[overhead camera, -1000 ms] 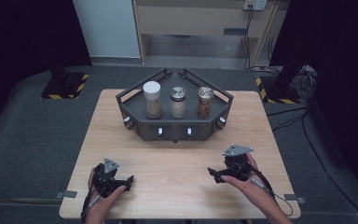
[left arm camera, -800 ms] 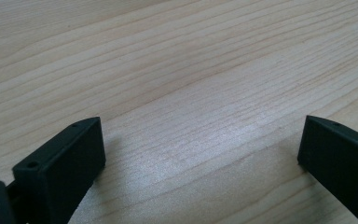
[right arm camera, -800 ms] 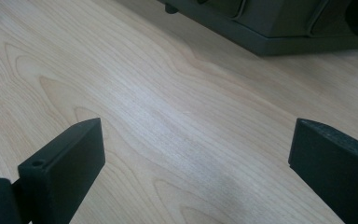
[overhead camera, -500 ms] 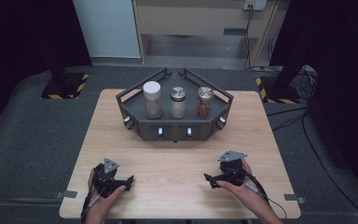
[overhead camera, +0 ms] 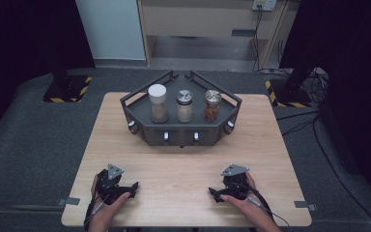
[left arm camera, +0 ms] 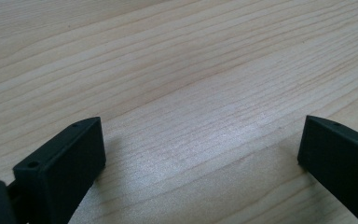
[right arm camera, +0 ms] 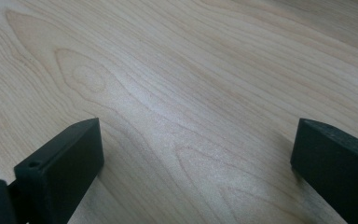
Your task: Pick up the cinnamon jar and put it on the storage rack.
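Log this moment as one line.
left gripper: open, empty, low over table | right gripper: open, empty | three jars in rack: untouched

Your table (overhead camera: 183,169) is pale wood with a smooth, faintly sheened finish, its grain running in long streaks and one oval whorl in the right gripper view. Your left gripper (left arm camera: 200,154) and right gripper (right arm camera: 196,154) have matt black plastic-looking jaws with small holes near the edges. The rack (overhead camera: 181,137) looks like dark grey matt metal. Its three jars (overhead camera: 184,106) look like clear glass: one with a white matt lid, two with shiny metallic lids. The floor (overhead camera: 38,135) is rough grey carpet
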